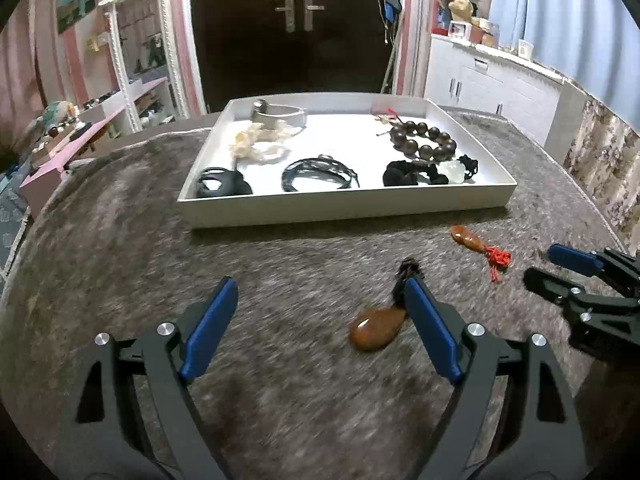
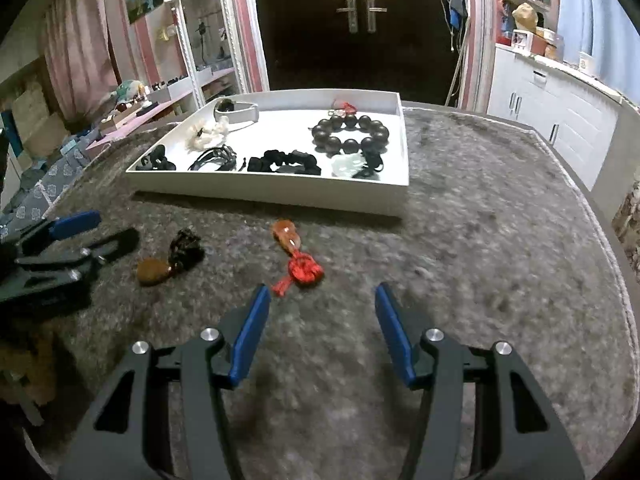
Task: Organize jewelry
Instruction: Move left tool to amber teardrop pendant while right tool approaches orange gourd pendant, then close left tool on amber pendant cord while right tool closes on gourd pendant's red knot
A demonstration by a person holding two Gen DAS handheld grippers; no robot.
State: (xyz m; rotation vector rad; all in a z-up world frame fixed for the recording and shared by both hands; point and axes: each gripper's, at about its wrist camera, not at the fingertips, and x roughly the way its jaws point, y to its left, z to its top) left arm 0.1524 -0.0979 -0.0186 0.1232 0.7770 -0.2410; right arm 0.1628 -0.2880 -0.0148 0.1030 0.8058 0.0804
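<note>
Both grippers point down at the grey mat. The left gripper (image 1: 320, 292) has its jaws wide apart beside the brown pendant (image 1: 376, 330), gripping nothing. The right gripper (image 2: 322, 300) is also apart and empty, and the orange pendant (image 2: 286, 234) lies lengthwise toward the white tray (image 2: 280, 196).

Both views are dim indoor shots with a cool, slightly bluish cast. The white tray (image 1: 224, 216) is the brightest patch in the centre, its floor near washed out. The doorway (image 1: 296, 40) at top centre is almost black. The grey mat (image 1: 120, 240) shows streaky motion blur, strongest toward the lower half. Fisheye bending curves the edges, and all 4 corners fall to black vignette.
</note>
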